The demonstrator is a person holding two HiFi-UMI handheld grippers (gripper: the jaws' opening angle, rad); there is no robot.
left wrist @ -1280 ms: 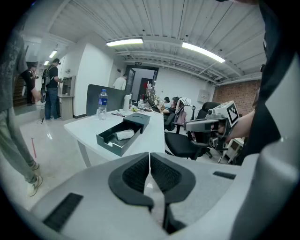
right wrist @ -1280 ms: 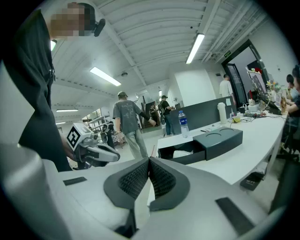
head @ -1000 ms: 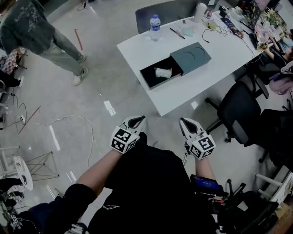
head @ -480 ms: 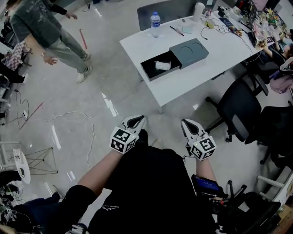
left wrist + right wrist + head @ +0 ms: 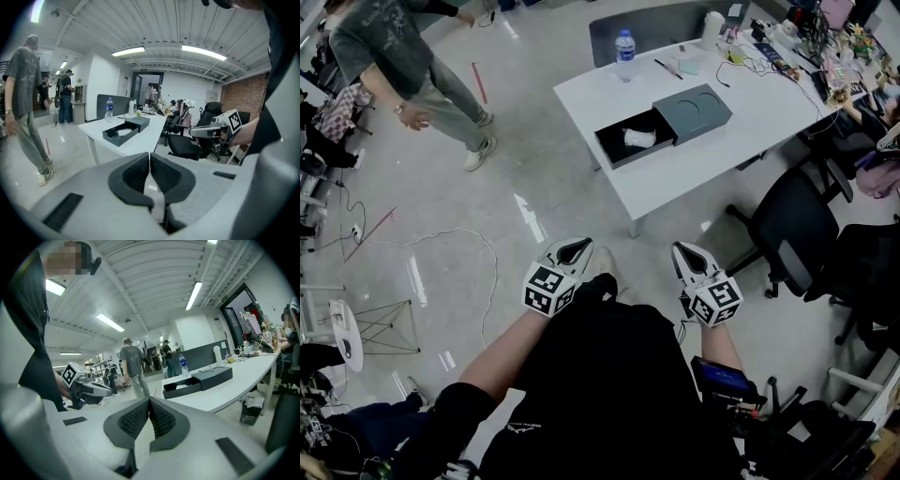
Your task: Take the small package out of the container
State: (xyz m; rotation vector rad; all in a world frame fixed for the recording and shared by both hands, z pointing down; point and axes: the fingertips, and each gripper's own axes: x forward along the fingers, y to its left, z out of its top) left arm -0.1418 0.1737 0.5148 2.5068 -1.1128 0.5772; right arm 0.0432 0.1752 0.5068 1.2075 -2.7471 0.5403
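We hold both grippers low in the frame, close to our body. The left gripper (image 5: 578, 248) and the right gripper (image 5: 684, 253) each have their jaws pressed together with nothing between them. The small package (image 5: 638, 139) is white and crumpled-looking. It lies inside the open dark box (image 5: 617, 157) on the white table (image 5: 703, 164), upper middle of the frame, well apart from both grippers.

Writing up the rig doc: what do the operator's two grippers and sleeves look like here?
Both alike: left gripper and right gripper have light grey moulded shells tapering to a point, each with a cube of black-and-white square markers at the hand end. The pads are dark and ribbed. The person wears a black short-sleeved top.
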